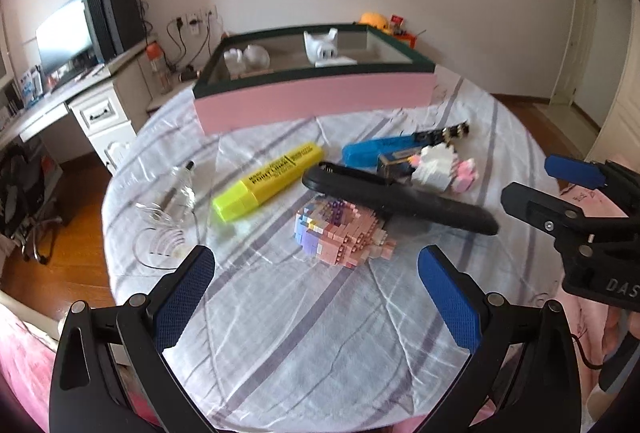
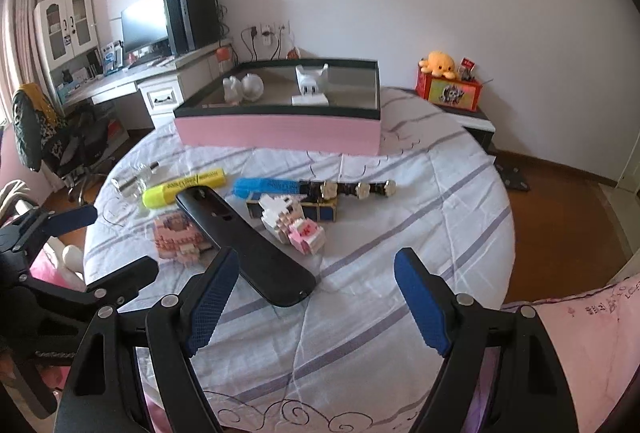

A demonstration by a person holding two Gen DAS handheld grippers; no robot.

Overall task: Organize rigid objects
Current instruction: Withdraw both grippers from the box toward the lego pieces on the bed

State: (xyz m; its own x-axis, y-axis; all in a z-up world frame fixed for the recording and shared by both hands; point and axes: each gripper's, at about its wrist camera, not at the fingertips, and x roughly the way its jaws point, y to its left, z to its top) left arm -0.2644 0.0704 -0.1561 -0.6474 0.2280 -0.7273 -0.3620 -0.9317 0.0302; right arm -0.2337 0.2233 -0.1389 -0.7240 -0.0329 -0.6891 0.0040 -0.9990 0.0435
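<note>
Long black plastic handle-shaped object [image 2: 244,243]: it lies flat on the round desk [image 2: 420,233] under its striped white cloth, resting partly across the pink brick-built block figure [image 2: 178,239]. In the right wrist view its long axis runs from 11 o'clock down to 5 o'clock, the broad near end just ahead of the right gripper [image 2: 316,303], toward that gripper's left finger. The right fingers stand wide apart, holding nothing. In the left wrist view the same object [image 1: 400,201] lies at 1 o'clock from the left gripper [image 1: 316,297], beyond the block figure; those fingers are likewise apart and empty. Judged nearer: the right hand. The pink-sided open box [image 2: 280,131] sits at 12 o'clock, well beyond.
</note>
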